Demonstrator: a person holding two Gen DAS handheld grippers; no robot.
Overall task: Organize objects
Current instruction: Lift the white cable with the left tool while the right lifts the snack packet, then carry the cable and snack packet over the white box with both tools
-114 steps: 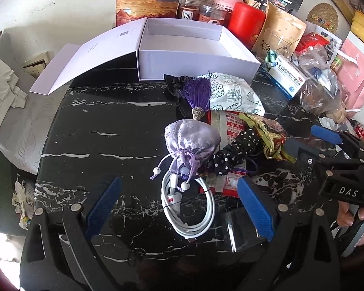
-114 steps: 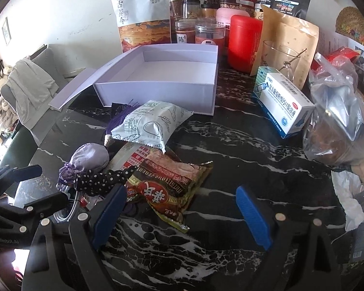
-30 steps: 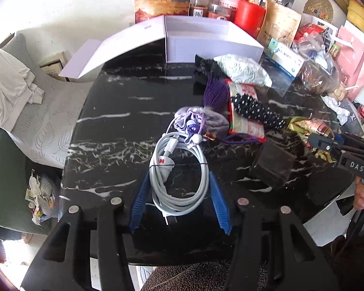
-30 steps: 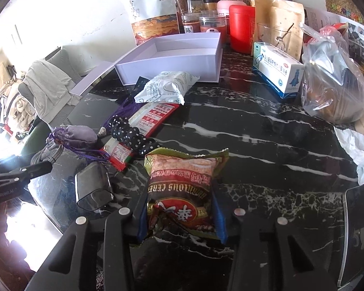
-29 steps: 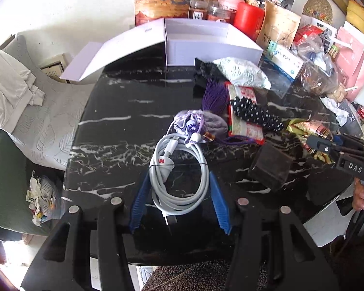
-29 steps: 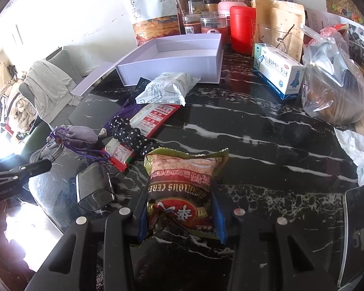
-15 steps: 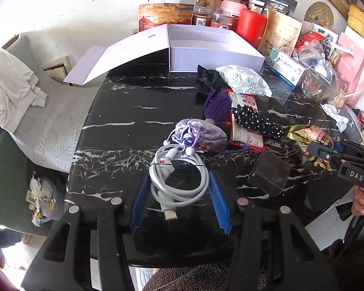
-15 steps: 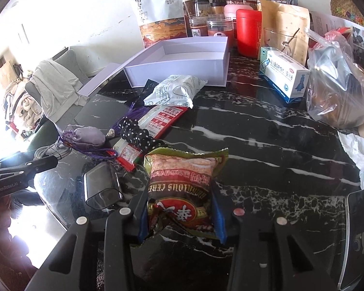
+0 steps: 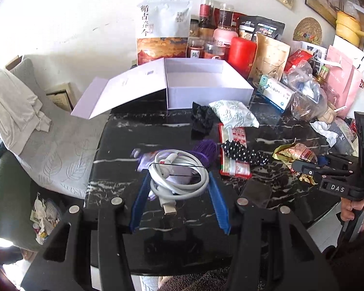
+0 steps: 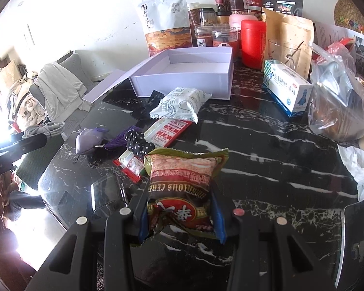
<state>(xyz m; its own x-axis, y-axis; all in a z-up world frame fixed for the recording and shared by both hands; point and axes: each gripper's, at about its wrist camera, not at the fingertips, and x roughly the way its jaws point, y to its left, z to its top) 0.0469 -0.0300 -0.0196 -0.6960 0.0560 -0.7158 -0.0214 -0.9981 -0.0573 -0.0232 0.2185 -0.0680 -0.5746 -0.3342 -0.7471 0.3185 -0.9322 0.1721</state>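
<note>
My left gripper [image 9: 178, 184] is shut on a coiled white cable [image 9: 179, 175] and holds it above the black marble table [image 9: 133, 140], over a lilac pouch [image 10: 88, 139]. My right gripper [image 10: 180, 198] is shut on a red-and-green snack packet [image 10: 182, 181], lifted near the table's front edge. An open white box [image 9: 206, 84] with its lid folded out left stands at the back; it also shows in the right wrist view [image 10: 186, 72]. A white patterned sachet [image 10: 180, 104], a red flat packet [image 10: 167, 131], a polka-dot scrunchie [image 10: 137, 143] and a purple tassel [image 9: 205, 149] lie between.
Jars, a red canister [image 10: 253, 43], bags and a large white pouch [image 10: 166, 19] line the back wall. A medicine box [image 10: 287, 88] and a filled plastic bag [image 10: 337, 104] stand right. A clear dark case [image 10: 108, 194] lies near the front edge. A chair with cloth [image 9: 14, 111] is left.
Both grippers have risen and drawn back, each with its object. The white cable has lifted off the table and now hangs above the lilac pouch.
</note>
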